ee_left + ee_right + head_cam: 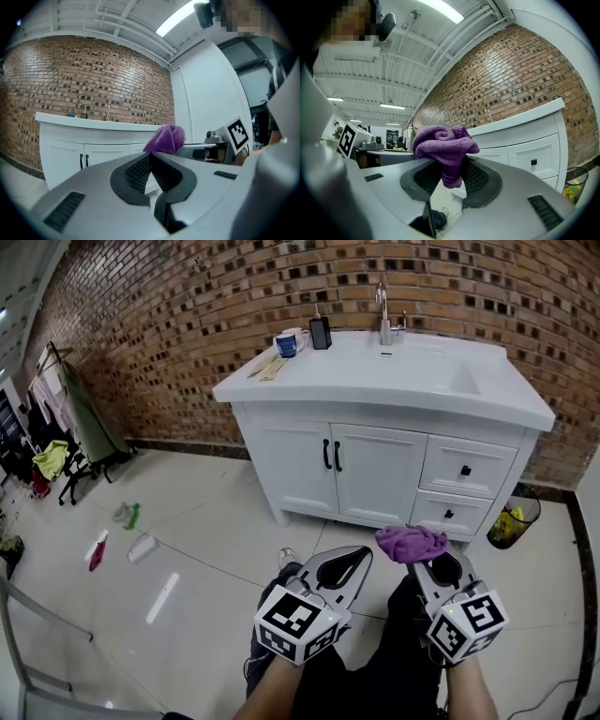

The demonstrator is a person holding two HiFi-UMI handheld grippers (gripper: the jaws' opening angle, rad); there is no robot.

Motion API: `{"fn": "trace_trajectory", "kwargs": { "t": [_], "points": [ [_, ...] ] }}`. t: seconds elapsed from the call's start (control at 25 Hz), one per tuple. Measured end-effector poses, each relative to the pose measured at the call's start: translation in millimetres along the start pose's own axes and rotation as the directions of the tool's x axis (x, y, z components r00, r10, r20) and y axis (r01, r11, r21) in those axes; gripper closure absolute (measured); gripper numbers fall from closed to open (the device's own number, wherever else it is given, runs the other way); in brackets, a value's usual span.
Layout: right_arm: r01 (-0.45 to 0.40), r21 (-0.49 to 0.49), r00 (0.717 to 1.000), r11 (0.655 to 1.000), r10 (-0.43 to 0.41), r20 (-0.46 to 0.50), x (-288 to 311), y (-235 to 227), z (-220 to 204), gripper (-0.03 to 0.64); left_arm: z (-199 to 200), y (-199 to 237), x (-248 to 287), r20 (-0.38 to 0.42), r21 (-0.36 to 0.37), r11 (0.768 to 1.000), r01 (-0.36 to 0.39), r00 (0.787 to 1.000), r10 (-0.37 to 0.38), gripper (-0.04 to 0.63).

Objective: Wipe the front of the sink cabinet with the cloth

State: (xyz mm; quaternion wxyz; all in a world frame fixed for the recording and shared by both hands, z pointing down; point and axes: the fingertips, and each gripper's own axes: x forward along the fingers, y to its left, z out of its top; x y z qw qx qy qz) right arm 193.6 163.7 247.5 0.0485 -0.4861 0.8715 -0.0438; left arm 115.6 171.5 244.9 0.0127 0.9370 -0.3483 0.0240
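Right tongs grip the cloth; left tongs are clenched, empty. Wiping hasn't begun. Next, probably bring the cloth onto the cabinet front.

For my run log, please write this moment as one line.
stage: wiping not yet begun | right gripper: shut on cloth | left gripper: shut, empty | cabinet: ahead, not touched

Bunched purple cloth pinched in right claw, facing white sink cabinet.
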Motion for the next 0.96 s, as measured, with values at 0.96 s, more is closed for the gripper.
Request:
{"fn": "trace_trajectory", "kwargs": {
  "t": [0.96],
  "points": [
    [0.029, 0.028, 1.0, 0.999, -0.03, 0.009, -19.5, -9.7, -6.8, 0.5, -2.0, -16.1, 5.3, -0.002, -0.005, 1.0, 0.019, 1.0, -0.019, 0.592]
  ]
}}
